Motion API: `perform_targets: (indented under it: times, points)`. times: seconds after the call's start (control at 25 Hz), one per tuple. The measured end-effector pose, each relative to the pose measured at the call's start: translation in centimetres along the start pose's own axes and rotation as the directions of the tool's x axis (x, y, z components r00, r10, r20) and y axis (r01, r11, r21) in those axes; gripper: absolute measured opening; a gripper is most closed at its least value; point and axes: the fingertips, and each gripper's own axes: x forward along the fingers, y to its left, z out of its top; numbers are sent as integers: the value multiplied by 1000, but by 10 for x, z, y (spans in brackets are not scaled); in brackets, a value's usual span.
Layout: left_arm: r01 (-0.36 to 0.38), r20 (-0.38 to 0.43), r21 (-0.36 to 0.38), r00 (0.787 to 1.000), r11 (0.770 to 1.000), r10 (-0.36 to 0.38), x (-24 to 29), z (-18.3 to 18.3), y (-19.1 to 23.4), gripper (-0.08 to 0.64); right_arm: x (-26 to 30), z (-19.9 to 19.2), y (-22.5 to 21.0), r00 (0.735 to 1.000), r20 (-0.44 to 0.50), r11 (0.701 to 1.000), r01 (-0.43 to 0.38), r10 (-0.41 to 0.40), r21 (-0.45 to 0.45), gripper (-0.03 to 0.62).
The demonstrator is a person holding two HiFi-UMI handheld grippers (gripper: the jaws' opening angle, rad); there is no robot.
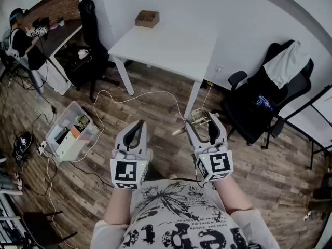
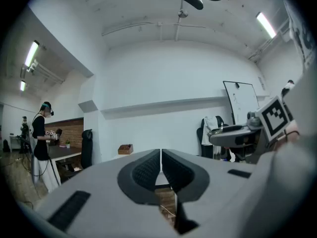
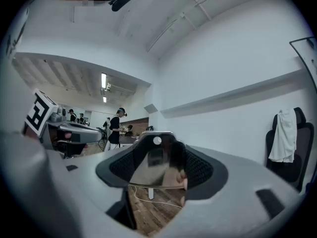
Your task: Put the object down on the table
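My right gripper [image 1: 201,120] is shut on a small shiny, partly see-through object [image 1: 199,120] and holds it in the air over the wooden floor. In the right gripper view the object [image 3: 156,165] fills the gap between the dark pads [image 3: 203,170], its rounded top edge level with their tips. What it is I cannot tell. My left gripper [image 1: 138,124] hangs beside it at the left, shut and empty, and its pads [image 2: 148,170] meet in the left gripper view. The white table [image 1: 171,45] stands ahead, beyond both grippers.
A small wooden box [image 1: 147,18] sits at the table's far left corner. A black office chair [image 1: 275,97] with a white cloth stands right, another chair [image 1: 91,14] far left. A plastic bin [image 1: 70,134] and a white cable [image 1: 129,100] lie on the floor. A person [image 1: 21,40] stands at a desk.
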Motion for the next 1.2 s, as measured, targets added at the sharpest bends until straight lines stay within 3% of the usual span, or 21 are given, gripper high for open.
perform_targets:
  times: [0.44, 0.68, 0.96, 1.2]
  points:
    - [27, 8, -11, 1000, 1000, -27, 7, -4, 6, 12, 14, -6, 3, 1000, -28, 1000, 3, -2, 18, 279]
    - [34, -8, -16, 999, 999, -34, 20, -12, 21, 12, 39, -17, 2, 999, -54, 997, 3, 0, 71, 279]
    - [18, -51, -57, 999, 998, -21, 62, -32, 87, 12, 117, -31, 12, 994, -106, 998, 6, 1, 67, 279]
    - [38, -35, -61, 999, 997, -40, 127, -34, 164, 12, 211, -27, 14, 994, -101, 997, 45, -38, 67, 279]
